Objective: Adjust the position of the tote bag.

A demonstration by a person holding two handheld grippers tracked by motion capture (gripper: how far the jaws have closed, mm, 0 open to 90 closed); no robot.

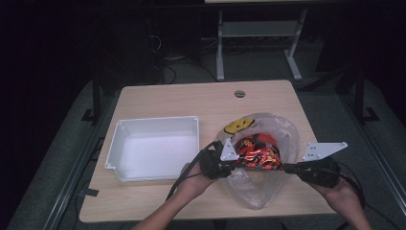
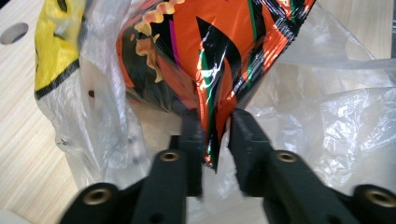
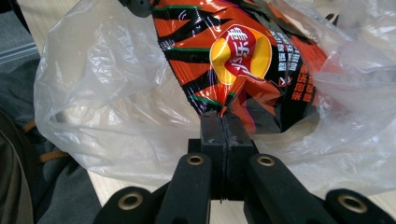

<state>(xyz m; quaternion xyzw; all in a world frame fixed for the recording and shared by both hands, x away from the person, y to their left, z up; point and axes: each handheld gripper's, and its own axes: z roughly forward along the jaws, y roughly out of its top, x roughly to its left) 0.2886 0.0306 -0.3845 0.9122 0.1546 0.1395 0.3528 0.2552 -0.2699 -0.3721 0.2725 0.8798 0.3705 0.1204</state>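
Two sets of tongs have the orange snack packet [image 1: 256, 154] between them, and it sits partly inside the clear plastic bag [image 1: 268, 189] on the worktop [image 1: 191, 98], near its right front. Your left tongs [image 2: 215, 133] straddle the packet's lower seam with the jaws nearly closed; a sliver of gap shows on one side, so the grip looks unfinished. Your right tongs [image 3: 223, 125] are pinched tight, apparently on the bag film and the packet's edge together. Judging by this, the packet is not yet out of the bag. The white tray [image 1: 117, 143] just left of the bag holds nothing, so pulling free and placing remain.
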